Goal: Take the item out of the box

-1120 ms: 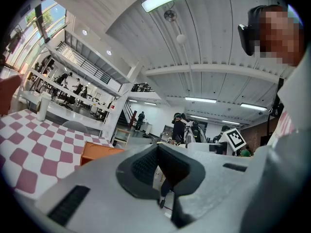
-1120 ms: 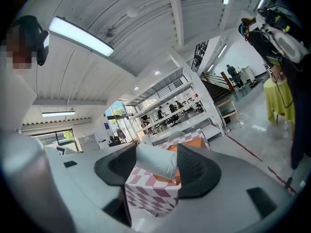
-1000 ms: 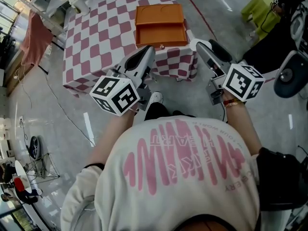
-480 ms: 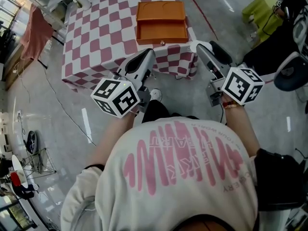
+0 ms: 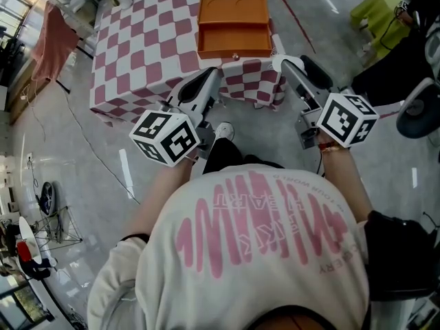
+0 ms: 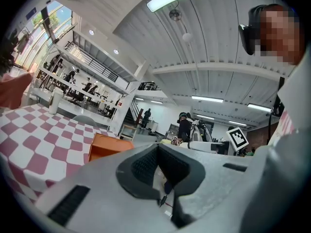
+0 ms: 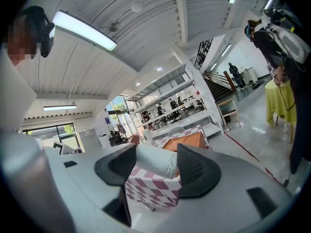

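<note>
While I hold both tools out ahead of my chest, my left gripper [image 6: 158, 152] has its ribbed pads [image 6: 145, 166] pressed together with nothing between them. My right gripper [image 7: 155, 154] has its jaws spread and grips nothing. Through the gap I see a pale rounded shape, probably the nose of my other tool, with checked cloth behind it, and neither pad touches anything. In the head view each gripper carries its marker cube at the rear, the left cube [image 5: 165, 137] low and the right cube [image 5: 347, 119] beside my wrist. Both noses point toward the table [image 5: 130, 53], which is covered in pink-and-white checks. Both tips stop just short of its near edge, over the grey floor [image 5: 103, 177]. The orange box [image 5: 234, 26] sits on the table near that front edge, ahead of the grippers and between their lines, touched by neither. It looks open, with a flat upper part behind and a shallow tray part in front that has a small knob on its near wall. I cannot make out the item inside, only orange surfaces. My white shirt with pink print [image 5: 254, 253] fills the bottom of the head view. A pink cloth [image 5: 51, 47] hangs off to the left of the table.
</note>
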`<state>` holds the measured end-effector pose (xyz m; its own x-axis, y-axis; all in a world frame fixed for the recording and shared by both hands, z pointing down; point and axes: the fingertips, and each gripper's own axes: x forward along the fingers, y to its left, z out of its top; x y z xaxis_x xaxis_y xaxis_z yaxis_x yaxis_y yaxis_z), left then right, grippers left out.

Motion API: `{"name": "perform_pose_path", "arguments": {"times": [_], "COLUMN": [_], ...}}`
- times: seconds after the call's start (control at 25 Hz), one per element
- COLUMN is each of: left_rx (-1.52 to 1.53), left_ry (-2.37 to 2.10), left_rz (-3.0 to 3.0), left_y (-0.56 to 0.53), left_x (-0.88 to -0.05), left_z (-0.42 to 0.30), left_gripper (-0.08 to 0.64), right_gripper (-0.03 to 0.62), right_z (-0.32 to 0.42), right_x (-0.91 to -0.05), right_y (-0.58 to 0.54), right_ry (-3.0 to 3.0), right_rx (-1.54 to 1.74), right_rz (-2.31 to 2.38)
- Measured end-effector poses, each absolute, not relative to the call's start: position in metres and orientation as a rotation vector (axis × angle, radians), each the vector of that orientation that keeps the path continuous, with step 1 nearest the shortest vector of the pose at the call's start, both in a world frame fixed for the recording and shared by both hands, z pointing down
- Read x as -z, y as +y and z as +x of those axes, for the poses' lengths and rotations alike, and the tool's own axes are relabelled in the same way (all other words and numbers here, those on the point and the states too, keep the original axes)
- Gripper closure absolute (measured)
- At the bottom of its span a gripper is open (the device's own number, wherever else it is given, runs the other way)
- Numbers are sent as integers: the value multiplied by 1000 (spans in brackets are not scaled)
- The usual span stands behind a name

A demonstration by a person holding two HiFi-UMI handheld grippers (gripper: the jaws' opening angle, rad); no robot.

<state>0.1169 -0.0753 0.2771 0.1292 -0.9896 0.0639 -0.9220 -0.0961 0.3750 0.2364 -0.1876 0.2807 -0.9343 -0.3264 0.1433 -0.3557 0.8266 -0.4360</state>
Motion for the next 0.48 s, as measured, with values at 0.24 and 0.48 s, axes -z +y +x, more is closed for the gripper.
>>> {"name": "perform_pose_path", "arguments": {"times": [0.24, 0.48], "left_rx": [299, 293], "left_ry": [-1858, -1857], "left_rz": [2084, 2087], "left_y": [-74, -75], "left_x": [-278, -277], "left_z": [113, 111], "left_gripper": [554, 554], "right_gripper": [330, 330], "right_z": [234, 232], "right_x": [-284, -284], "right_y": [-186, -187], "right_ry": [-2939, -2934], "right_rx": [-703, -705], "right_rz": [552, 554]}}
